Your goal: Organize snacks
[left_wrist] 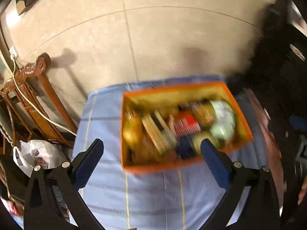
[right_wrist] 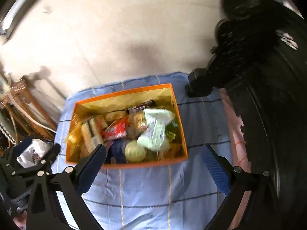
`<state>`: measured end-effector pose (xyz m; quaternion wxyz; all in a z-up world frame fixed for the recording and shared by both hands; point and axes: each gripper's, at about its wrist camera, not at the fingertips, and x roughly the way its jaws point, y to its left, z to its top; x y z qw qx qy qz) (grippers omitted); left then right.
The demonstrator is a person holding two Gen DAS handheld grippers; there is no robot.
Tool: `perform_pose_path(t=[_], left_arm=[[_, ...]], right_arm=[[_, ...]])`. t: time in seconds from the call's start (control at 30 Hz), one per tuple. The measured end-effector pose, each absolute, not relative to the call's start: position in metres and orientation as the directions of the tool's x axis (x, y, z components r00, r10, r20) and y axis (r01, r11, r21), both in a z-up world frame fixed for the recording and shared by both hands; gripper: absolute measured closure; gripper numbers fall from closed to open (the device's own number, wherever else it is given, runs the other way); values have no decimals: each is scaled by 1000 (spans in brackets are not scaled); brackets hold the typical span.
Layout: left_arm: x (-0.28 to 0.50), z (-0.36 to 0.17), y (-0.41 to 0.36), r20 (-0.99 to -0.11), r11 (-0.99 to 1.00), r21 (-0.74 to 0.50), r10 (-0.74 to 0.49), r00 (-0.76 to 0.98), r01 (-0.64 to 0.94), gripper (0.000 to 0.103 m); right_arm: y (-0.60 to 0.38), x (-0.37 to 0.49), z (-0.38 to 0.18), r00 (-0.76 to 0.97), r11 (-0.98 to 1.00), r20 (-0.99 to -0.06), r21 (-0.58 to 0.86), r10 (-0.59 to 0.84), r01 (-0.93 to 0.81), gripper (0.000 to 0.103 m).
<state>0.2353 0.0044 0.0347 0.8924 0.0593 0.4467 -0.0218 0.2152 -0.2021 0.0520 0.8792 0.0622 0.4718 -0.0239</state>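
An orange box (right_wrist: pixel 122 94) with a yellow inside stands on a light blue checked cloth (right_wrist: pixel 144 191). It holds several snack packs: a pale green bag (right_wrist: pixel 155 128), a red pack (right_wrist: pixel 117 129), a round yellow-green item (right_wrist: pixel 135 151) and yellow packs at the left. The box also shows, blurred, in the left wrist view (left_wrist: pixel 172 88). My left gripper (left_wrist: pixel 151 153) is open and empty, above the box's near edge. My right gripper (right_wrist: pixel 155 159) is open and empty, above the box's near side. The left gripper also shows at the lower left of the right wrist view (right_wrist: pixel 38 163).
A wooden chair (left_wrist: pixel 36 103) with a white cable stands left of the table. A white plastic bag (left_wrist: pixel 40 153) lies below it. A dark bulky object (right_wrist: pixel 259 76) fills the right side. Beige floor tiles (left_wrist: pixel 153 38) lie beyond the table.
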Motion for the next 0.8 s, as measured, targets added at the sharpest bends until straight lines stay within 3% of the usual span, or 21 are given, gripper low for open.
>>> perform_pose_path(t=[0.13,0.3,0.47,0.57,0.8], left_arm=[[165,28,6,-758,991,123,65,649,44,4],[98,25,9,-774,1000,23,7,633,17,4],[45,41,-5,-732,997,70,27,681,36,4],[20,54,-12,-710,996,41,-30,703,84,4],[3,64,-19,-696,994,64,-22,718,93,4]], right_arm=[[-207,147,38,577,985,-816,131,41,115,3],[-205,88,30,575,991,-818,45,-36,126,3],[-201,42,26,574,994,-814,-29,-87,109,3],[-195,29,32,595,993,-796,-68,-114,99,3],[-188,9,44,628,990,-765,-91,-138,106,3]])
